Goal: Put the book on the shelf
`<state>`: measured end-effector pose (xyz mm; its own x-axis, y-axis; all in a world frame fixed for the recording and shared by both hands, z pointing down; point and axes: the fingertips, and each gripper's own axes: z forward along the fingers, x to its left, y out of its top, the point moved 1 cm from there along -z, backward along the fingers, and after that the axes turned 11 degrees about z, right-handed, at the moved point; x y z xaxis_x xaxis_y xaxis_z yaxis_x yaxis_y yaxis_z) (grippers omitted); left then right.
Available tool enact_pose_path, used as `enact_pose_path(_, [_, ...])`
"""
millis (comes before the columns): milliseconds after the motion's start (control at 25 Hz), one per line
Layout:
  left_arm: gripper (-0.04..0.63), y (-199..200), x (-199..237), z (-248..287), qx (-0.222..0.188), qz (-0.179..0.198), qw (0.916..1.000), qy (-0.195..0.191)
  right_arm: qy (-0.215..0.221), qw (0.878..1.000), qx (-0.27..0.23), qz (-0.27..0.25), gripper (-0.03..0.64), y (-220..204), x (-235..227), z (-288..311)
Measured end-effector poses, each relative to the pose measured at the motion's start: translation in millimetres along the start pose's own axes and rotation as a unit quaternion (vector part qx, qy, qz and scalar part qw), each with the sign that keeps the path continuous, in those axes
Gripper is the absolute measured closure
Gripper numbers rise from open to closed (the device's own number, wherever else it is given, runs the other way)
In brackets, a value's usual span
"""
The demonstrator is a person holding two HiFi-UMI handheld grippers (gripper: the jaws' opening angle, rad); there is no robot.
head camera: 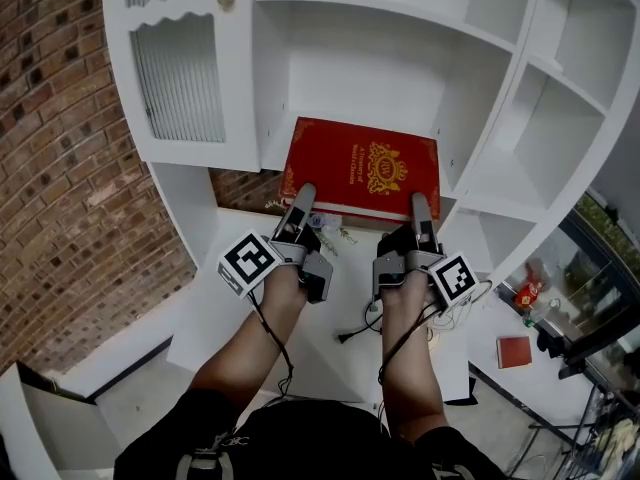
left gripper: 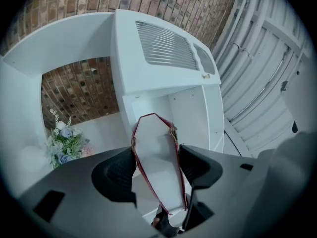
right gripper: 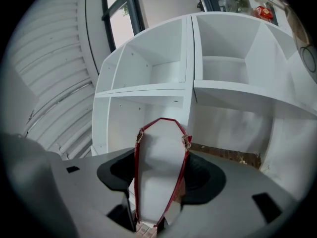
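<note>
Forearms (head camera: pixel 262 340) come up from the bottom of the head view, one two-jaw tool in each hand. The left gripper (head camera: pixel 303 200) and right gripper (head camera: pixel 421 206) are both clamped on the near edge of a red hardcover book with a gold crest (head camera: pixel 365 168), one by each corner, pads pressed on both covers. The book lies cover up, tilted a bit, with its far edge at the mouth of the wide middle compartment of the white wooden shelf unit (head camera: pixel 400 68). Can't tell if it's touching the board. A small bunch of pale blue and white flowers (left gripper: pixel 63 144) sits down left of it, there's a louvred door (head camera: pixel 180 78) on the upper left, and a red brick wall (head camera: pixel 50 168) behind.
</note>
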<state>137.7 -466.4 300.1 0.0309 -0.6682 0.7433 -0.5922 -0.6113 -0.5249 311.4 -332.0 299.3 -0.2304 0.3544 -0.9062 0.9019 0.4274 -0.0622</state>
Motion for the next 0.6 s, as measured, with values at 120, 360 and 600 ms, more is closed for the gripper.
enact_pose_path(120, [0.313,2.7,2.0,11.3,0.004,0.013,0.9999,0.002,-0.007,1.0,0.001,-0.009,0.329,1.9,1.1,8.9])
enact_pose_path(360, [0.274,11.0,5.7,25.2,0.0,0.124,0.9918,0.028,-0.023,0.997,-0.01,-0.072,0.31,13.3,-1.1,21.8])
enact_pose_path(600, [0.252,19.7,0.2,41.9,-0.009,0.277,0.9605,0.03,-0.047,0.98,-0.047,-0.186,0.264,27.3,5.0,30.4])
